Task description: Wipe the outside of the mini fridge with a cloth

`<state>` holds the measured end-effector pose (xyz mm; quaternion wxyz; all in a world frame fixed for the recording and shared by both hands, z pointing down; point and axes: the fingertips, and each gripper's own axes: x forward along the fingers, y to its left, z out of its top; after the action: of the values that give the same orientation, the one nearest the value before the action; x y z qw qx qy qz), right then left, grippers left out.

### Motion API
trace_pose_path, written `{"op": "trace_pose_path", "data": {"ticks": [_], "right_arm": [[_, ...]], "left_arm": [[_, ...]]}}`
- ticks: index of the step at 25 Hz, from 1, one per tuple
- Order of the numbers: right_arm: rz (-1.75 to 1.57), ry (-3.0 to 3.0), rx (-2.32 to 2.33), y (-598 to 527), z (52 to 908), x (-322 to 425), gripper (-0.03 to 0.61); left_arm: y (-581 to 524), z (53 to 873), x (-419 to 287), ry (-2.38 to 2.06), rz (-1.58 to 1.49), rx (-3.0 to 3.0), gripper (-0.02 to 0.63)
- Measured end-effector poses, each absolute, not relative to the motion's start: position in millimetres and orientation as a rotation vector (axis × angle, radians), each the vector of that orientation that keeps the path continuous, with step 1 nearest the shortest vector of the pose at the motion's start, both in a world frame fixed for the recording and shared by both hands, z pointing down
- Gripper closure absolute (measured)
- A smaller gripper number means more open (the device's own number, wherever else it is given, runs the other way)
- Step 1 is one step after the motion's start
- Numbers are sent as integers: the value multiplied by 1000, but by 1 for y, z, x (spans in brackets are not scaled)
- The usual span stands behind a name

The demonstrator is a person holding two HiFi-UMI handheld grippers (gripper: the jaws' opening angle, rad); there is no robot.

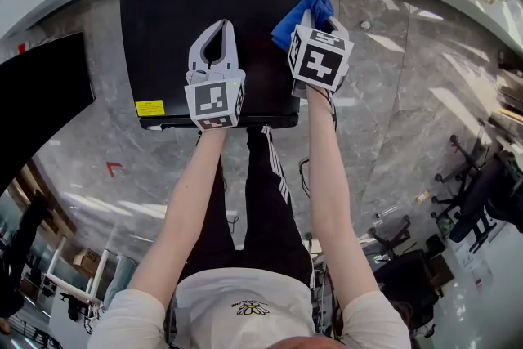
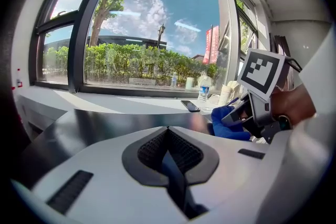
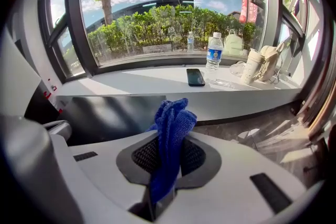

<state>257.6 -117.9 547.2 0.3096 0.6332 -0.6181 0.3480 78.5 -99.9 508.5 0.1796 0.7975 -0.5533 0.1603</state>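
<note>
my left gripper: jaws pressed together, nothing between. my right gripper: jaws clamped on blue cloth, by mini fridge.

The head view looks steeply down from above the person, with the mini fridge at upper centre. Each gripper view rides close behind its own fingers, low near the fridge top, facing the window. Both share the sill's water bottle and phone.
</note>
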Motion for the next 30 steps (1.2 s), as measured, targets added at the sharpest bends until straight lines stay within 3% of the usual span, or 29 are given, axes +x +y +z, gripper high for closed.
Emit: {"op": "trace_pose_path", "data": {"ticks": [17, 23, 30], "right_arm": [[783, -1689, 1710, -96, 491, 233, 514], [764, -1775, 1650, -75, 428, 180, 514], [734, -1929, 1543, -74, 366, 67, 514]], "left_arm": [[-84, 484, 28, -1740, 433, 2159, 609], [-61, 428, -14, -1845, 370, 2070, 609], [-47, 373, -103, -1949, 334, 2006, 609]]}}
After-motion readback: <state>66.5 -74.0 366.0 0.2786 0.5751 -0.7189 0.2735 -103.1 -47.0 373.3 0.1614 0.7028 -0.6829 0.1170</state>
